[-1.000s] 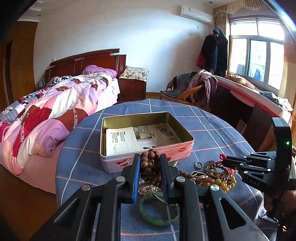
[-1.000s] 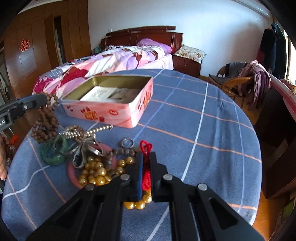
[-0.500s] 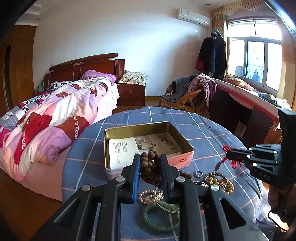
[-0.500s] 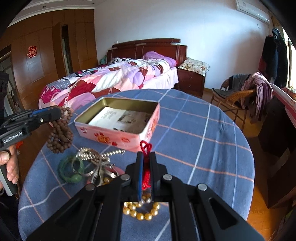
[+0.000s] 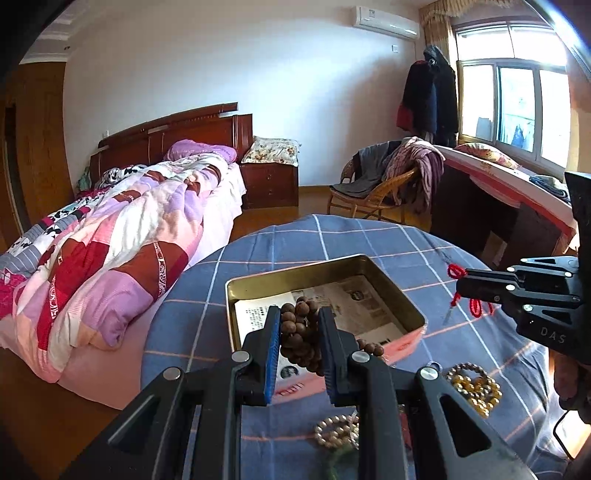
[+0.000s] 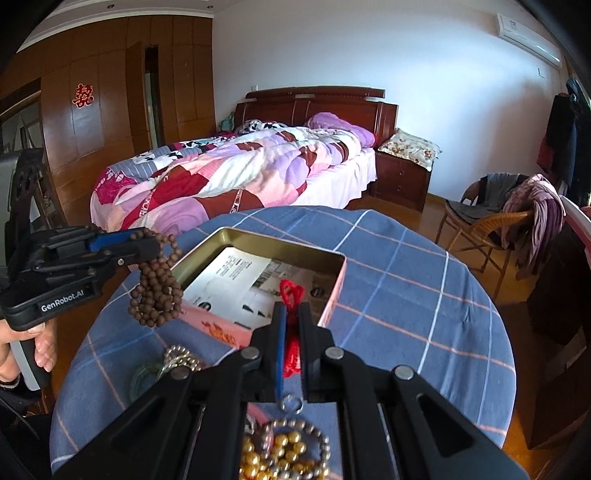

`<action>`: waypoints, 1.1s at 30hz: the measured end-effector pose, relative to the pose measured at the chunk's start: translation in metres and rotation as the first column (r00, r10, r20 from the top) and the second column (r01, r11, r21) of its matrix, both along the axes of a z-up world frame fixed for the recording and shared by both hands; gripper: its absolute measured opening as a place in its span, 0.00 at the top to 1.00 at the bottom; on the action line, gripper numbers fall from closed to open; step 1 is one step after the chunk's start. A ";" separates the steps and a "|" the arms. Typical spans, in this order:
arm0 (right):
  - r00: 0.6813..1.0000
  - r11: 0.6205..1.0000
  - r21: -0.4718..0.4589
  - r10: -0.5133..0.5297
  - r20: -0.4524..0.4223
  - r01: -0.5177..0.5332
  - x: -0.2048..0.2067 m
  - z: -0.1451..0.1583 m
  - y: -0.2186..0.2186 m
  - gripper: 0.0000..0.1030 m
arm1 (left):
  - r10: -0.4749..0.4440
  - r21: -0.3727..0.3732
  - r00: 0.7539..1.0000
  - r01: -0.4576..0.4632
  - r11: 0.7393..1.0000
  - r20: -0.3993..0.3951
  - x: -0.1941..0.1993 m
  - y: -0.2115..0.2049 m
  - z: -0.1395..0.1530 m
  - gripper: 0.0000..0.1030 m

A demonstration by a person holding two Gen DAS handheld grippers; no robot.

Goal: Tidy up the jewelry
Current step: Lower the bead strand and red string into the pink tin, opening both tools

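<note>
Left wrist view: my left gripper [image 5: 298, 325] is pinching a bunch of brown wooden beads [image 5: 300, 334], lifted above the near edge of the open pink tin [image 5: 415, 334]. In the right wrist view, my right gripper [image 6: 290, 321] is pressed together on a red knotted cord [image 6: 291, 291], whose lower end I cannot see, hanging above the tin's near side.

I judge the sorting as barely begun. The tin holds only printed paper [image 5: 351, 302]; no jewelry lies inside it yet. Both lifted pieces are not yet released. Left on the cloth, just beside the tin, are golden beads [image 6: 284, 448], a pale pearl-like bracelet [image 5: 338, 430], a green bangle [image 6: 142, 376] and a small metal ring [image 6: 291, 401], so several more trips look needed.

The surface is a round table under a blue checked cloth [image 6: 406, 288]. Beyond it, a bed with a pink and purple patchwork quilt [image 6: 240, 173], a dark wooden headboard [image 6: 314, 103], a wicker chair heaped with clothes [image 5: 391, 177], a bright window [image 5: 513, 103] and a wall air conditioner [image 5: 386, 16].
</note>
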State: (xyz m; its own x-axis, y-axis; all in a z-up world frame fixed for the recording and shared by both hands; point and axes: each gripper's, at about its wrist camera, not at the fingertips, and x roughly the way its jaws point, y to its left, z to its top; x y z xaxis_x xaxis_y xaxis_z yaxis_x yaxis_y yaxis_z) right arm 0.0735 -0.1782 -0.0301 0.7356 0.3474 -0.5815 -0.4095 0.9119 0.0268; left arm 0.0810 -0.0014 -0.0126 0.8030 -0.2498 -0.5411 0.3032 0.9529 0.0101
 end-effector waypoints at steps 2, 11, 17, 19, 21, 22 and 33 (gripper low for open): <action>1.000 1.000 -0.006 0.003 -0.003 -0.003 0.007 0.001 0.002 0.92 | 0.009 0.015 1.000 -0.009 1.000 -0.002 0.007 0.001 0.000 0.81; 1.000 0.999 -0.038 0.000 0.000 0.000 0.033 0.004 0.015 0.92 | 0.029 0.069 1.000 -0.028 0.997 -0.009 0.036 0.002 0.001 0.81; 1.000 0.999 -0.049 -0.004 -0.021 0.003 0.050 -0.004 0.021 0.92 | 0.033 0.108 0.999 -0.031 0.994 -0.016 0.053 -0.003 -0.005 0.81; 1.000 0.998 -0.055 -0.005 -0.028 0.003 0.055 -0.006 0.025 0.92 | 0.033 0.121 0.999 -0.031 0.992 -0.019 0.058 -0.005 -0.008 0.81; 0.999 0.998 -0.061 -0.006 -0.035 0.004 0.060 -0.008 0.028 0.92 | 0.038 0.131 0.999 -0.035 0.991 -0.025 0.064 -0.006 -0.011 0.81; 0.999 0.998 -0.065 -0.007 -0.039 0.004 0.062 -0.010 0.028 0.92 | 0.041 0.138 0.999 -0.037 0.990 -0.027 0.066 -0.007 -0.013 0.81; 0.997 0.996 -0.092 -0.022 -0.075 0.016 0.080 -0.022 0.034 0.92 | 0.054 0.177 0.996 -0.042 0.983 -0.064 0.083 -0.008 -0.031 0.80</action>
State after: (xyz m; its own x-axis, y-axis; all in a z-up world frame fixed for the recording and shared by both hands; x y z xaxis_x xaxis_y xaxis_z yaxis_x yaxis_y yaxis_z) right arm 0.1530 -0.1445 -0.0521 0.6944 0.2766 -0.6644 -0.3920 0.9196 -0.0269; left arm 0.1638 -0.0090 -0.0432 0.7713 -0.1084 -0.6272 0.2631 0.9516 0.1591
